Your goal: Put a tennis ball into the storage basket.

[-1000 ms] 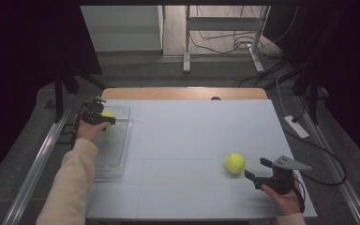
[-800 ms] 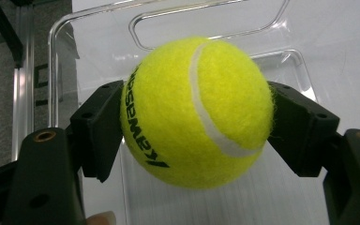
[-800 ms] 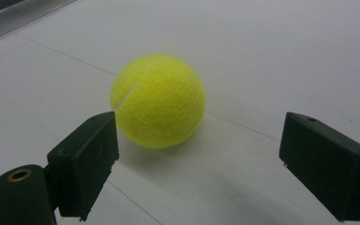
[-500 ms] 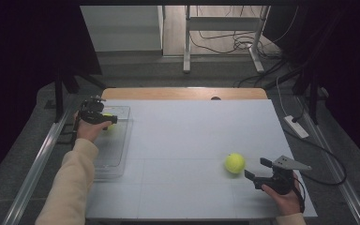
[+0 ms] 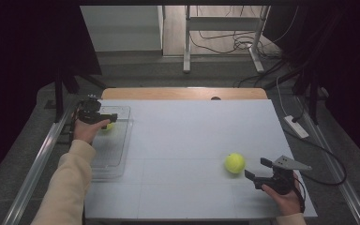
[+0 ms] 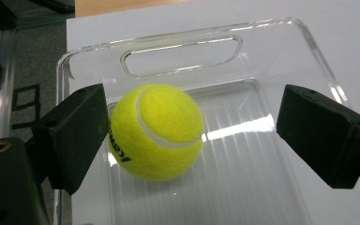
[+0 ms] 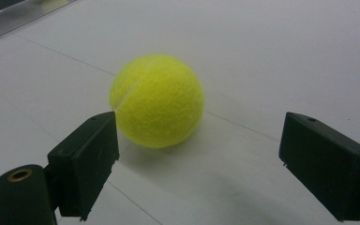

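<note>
fuzzy felt ball (image 6: pixel 155 132), glossy clear plastic tray (image 6: pixel 281 65)

Your left gripper (image 5: pixel 104 117) sits far-left w/ arm stretched fwd, jaws wide apart, having just been opening. Your right gripper (image 5: pixel 257 168) rests near-right, jaws wide, hand low at the edge.

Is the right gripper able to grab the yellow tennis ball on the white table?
Probably yes: the right gripper is open, the yellow tennis ball lies just ahead of it, and nothing stands between.
</note>
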`<state>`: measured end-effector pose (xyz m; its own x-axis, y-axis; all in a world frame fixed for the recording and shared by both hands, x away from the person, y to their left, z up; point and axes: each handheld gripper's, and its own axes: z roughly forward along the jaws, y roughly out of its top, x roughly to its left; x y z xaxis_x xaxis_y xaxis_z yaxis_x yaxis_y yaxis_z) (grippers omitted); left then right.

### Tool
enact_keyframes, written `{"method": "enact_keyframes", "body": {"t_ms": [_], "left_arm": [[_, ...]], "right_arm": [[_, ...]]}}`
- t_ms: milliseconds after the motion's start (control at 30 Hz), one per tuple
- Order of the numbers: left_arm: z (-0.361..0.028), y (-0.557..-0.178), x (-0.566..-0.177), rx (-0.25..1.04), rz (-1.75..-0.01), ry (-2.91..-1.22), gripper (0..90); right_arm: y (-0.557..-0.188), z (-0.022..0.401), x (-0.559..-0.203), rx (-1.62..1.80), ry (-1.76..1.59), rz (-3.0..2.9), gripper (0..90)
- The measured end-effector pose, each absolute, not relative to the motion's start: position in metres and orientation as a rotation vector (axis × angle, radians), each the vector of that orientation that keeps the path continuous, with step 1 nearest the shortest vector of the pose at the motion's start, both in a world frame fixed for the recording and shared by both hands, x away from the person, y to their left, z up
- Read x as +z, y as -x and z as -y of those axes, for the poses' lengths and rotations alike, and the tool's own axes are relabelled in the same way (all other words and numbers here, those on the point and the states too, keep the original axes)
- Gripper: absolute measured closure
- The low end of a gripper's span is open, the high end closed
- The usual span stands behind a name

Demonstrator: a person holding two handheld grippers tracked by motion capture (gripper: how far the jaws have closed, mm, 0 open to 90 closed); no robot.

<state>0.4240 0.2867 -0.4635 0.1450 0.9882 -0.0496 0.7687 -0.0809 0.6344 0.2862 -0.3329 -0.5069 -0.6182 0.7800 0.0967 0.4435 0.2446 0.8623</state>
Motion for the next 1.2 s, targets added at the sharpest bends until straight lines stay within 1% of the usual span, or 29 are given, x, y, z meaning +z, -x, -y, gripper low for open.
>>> {"method": "enact_keyframes", "body": {"t_ms": [233, 567, 967, 1133, 1200], "left_arm": [[-0.289, -0.413, -0.457, 0.508, -1.606, -1.87, 11.6], [-0.292, -0.401, -0.449, 0.487, -1.562, -1.831, 11.4], [-0.288, -0.392, -0.437, 0.497, -1.503, -1.829, 11.1], [-0.285, -0.39, -0.432, 0.453, -1.448, -1.824, 10.8], [-0.283, -0.389, -0.431, 0.454, -1.431, -1.827, 10.7]], "right_arm": [[-0.286, 0.332, -0.507, 1.318, -1.124, -2.174, 12.5], [-0.286, 0.332, -0.507, 1.32, -1.124, -2.175, 12.5], [-0.285, 0.333, -0.507, 1.318, -1.125, -2.171, 12.5], [-0.285, 0.333, -0.507, 1.315, -1.126, -2.172, 12.5], [-0.285, 0.333, -0.507, 1.319, -1.125, -2.172, 12.5]]}}
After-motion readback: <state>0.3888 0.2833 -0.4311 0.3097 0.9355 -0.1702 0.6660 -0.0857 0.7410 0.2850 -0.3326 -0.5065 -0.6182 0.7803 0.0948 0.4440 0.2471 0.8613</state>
